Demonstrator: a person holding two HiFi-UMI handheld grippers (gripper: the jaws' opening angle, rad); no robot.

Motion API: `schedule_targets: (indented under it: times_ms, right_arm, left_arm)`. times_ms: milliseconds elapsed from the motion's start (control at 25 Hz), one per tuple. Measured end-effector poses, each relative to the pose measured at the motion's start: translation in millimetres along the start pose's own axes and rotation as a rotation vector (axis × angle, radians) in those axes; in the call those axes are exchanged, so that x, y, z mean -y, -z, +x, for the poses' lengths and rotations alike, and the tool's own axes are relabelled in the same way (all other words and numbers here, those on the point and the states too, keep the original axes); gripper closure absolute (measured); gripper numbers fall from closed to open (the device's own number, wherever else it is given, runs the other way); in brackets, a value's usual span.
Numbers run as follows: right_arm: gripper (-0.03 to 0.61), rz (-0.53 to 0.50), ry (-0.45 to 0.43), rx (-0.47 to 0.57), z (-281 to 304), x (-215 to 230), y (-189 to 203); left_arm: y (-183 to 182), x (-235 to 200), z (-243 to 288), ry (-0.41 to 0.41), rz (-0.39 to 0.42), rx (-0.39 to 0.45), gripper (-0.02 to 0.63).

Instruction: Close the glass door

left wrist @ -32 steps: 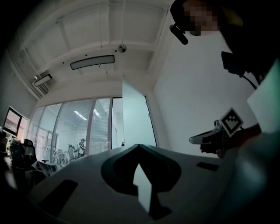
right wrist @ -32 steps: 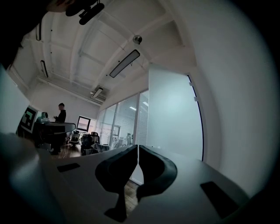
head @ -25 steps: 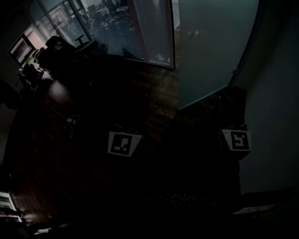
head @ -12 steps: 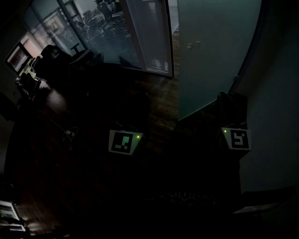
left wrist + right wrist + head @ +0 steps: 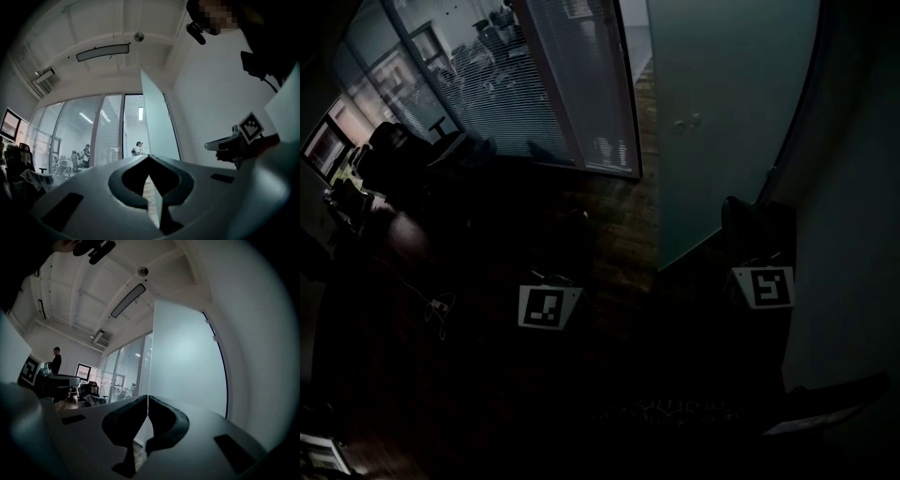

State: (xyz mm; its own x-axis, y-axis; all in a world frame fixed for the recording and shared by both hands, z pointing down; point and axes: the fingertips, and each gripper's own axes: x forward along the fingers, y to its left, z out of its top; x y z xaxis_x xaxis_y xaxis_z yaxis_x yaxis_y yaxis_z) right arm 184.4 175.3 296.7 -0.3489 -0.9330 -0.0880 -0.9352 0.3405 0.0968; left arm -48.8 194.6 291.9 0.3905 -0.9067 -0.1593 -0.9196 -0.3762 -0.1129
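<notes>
Two hand-held grippers face a frosted glass door [image 5: 722, 103] that stands open ahead of the person. Its hinged edge lies toward the white wall [image 5: 853, 234] at right, and its free edge lies toward the doorway beside a glazed partition [image 5: 534, 84] hung with blinds. The left gripper [image 5: 149, 157] and the right gripper [image 5: 147, 397] each have their fingers clenched tip to tip with nothing between them. The right gripper is the nearer to the pane, and neither appears to touch it yet.

The door is a tall single sheet, so it is likely heavy and fully rigid, slow to start swinging and slow to stop. Its surface looks smooth enough for hard fingers to skid across, and its edges and corners are probably the parts most easily chipped. The best contact looks to be a flat push with closed fingers on the face near the free edge, about level with the small fitting [image 5: 686, 122]. That spot is well away from the hinges [image 5: 212, 331], where the leverage is poorest. The room is dim in the head view, and the wooden floor [image 5: 623, 216] is barely lit.
</notes>
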Motion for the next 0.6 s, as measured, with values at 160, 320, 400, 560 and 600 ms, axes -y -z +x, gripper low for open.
schedule_targets:
  times_ms: [160, 320, 400, 560, 600]
  right_arm:
    - [0.575, 0.008, 0.008, -0.005, 21, 7, 3]
    - [0.575, 0.014, 0.006, -0.009, 35, 11, 10]
    - [0.575, 0.015, 0.006, -0.012, 44, 14, 11]
    - [0.575, 0.007, 0.003, -0.019, 65, 23, 16]
    - [0.575, 0.005, 0.0, -0.021, 71, 24, 18]
  left_arm:
    - [1, -6, 24, 0.033, 0.011, 0.002, 0.612]
    - [7, -8, 39, 0.051, 0.014, -0.004, 0.612]
    - [9, -10, 48, 0.058, 0.013, -0.009, 0.612]
    - [17, -20, 65, 0.047, 0.006, -0.013, 0.612]
    - [19, -23, 68, 0.04, 0.006, -0.014, 0.612]
